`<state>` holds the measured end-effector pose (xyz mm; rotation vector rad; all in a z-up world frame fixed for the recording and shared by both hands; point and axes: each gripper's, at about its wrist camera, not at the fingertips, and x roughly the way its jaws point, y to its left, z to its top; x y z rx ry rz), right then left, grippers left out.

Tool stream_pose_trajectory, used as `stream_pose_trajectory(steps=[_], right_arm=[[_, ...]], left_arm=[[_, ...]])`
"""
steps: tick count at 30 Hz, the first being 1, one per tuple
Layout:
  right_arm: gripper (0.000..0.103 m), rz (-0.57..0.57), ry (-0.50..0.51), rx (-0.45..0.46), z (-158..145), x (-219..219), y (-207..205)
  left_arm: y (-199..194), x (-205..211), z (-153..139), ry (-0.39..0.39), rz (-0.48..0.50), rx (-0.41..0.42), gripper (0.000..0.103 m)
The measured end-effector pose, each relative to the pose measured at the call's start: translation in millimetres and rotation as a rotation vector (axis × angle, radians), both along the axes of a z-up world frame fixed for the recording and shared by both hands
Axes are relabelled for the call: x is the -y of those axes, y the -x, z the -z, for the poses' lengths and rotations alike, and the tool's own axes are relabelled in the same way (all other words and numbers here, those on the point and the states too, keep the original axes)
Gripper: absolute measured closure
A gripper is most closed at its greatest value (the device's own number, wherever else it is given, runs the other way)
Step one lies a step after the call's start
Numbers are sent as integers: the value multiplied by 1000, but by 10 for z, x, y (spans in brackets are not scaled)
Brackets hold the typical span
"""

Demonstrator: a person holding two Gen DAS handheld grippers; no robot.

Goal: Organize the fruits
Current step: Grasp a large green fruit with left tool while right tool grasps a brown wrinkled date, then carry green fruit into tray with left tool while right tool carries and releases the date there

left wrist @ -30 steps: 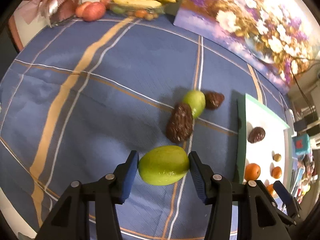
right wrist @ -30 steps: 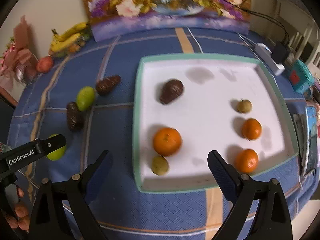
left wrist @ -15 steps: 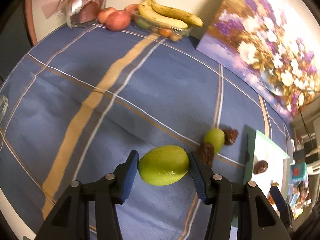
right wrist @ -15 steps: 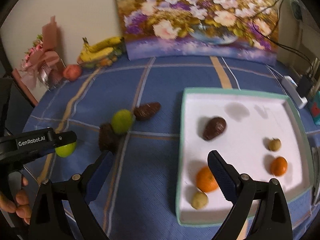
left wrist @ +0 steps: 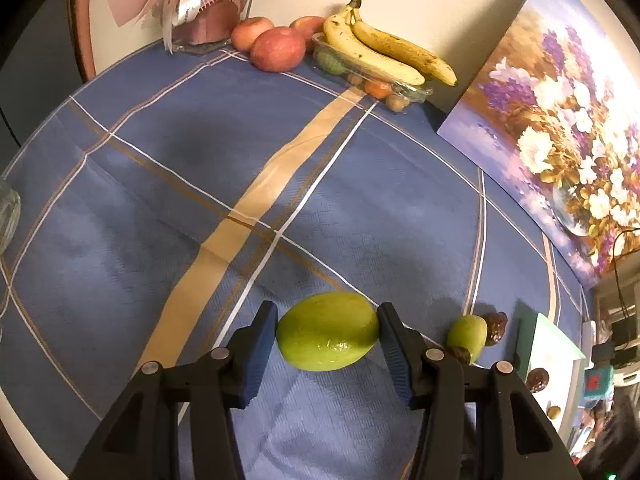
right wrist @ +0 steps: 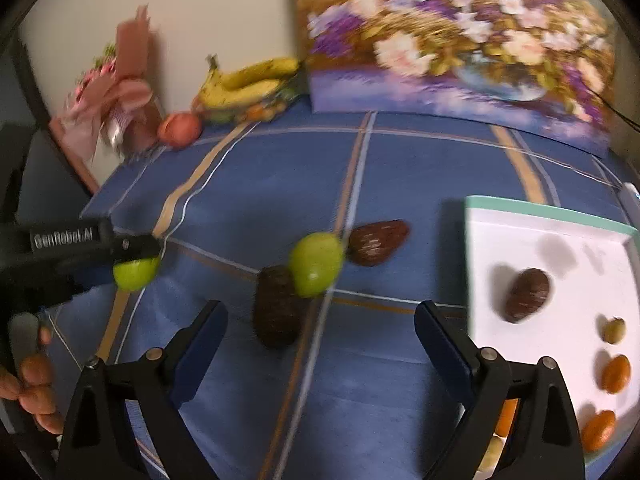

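Note:
My left gripper [left wrist: 328, 334] is shut on a green mango [left wrist: 328, 331] and holds it above the blue cloth; it also shows in the right wrist view [right wrist: 134, 274]. My right gripper [right wrist: 320, 320] is open and empty above a dark brown avocado [right wrist: 276, 312]. A second green fruit [right wrist: 316, 264] touches that avocado, with another brown avocado [right wrist: 378, 242] beside it. The white tray [right wrist: 560, 240] at right holds a brown avocado [right wrist: 526, 294], small oranges [right wrist: 616, 374] and a small yellowish fruit [right wrist: 614, 330].
Bananas [left wrist: 384, 52] on a clear box, apples [left wrist: 278, 48] and a pink wrapped gift [left wrist: 200, 4] stand at the table's far edge. A flower painting [left wrist: 560, 120] leans on the wall. A person's hand [right wrist: 36, 384] holds the left gripper.
My left gripper has lifted the green mango higher and tilted up toward the far edge. My right gripper has swung left, away from the tray toward the loose fruits.

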<state>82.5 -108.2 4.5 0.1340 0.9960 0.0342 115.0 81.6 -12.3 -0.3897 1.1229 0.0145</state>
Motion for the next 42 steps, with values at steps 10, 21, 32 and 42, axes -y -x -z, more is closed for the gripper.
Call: stream_pose_trajectory(steps=[10,21,32,42], right_arm=[[38,-67,40,-83,337,-302,-186],[66,-90,19,-105,352,-333,-162],[67,-88,24,-67,110,-220,-17],[67,-34,-18,-13,-143,123,82]], left_arm=[[-100,37,44,8,9,-1,49],[-89,77,1,21,11,5,49],[-34,220,-104,26,39,40,49],[10,537,-124,-27,98,37,49]])
